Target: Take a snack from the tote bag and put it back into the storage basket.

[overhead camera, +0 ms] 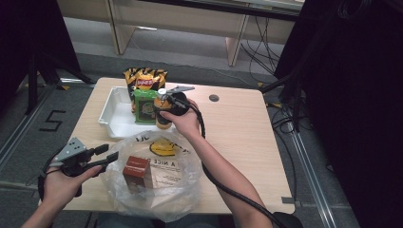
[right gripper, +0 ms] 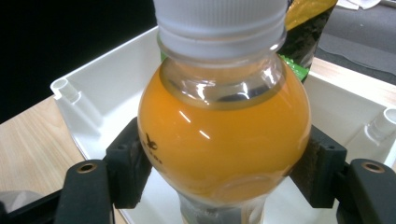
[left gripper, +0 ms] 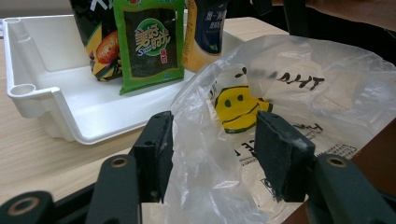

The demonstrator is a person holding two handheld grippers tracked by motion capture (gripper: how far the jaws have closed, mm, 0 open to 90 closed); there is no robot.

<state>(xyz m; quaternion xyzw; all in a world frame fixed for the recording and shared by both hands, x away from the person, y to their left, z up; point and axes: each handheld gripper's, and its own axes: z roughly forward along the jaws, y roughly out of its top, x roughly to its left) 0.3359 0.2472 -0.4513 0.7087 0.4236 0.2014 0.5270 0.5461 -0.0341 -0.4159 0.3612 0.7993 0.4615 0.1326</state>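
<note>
Over table, right tool (overhead camera: 164, 99) clamps juice bottle (right gripper: 224, 140); left tool (left gripper: 212, 154) gapes, level.

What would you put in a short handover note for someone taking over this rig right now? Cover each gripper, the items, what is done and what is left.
Right gripper: shut on the orange juice bottle, over the white tray.
Left gripper: open, jaws either side of the plastic bag rim, not pinching it.
Done, apparently: brown box already in the bag.
In the tray: chip bag, green seaweed packet.
Left, probably: bottle into the bag, then both packets.
</note>
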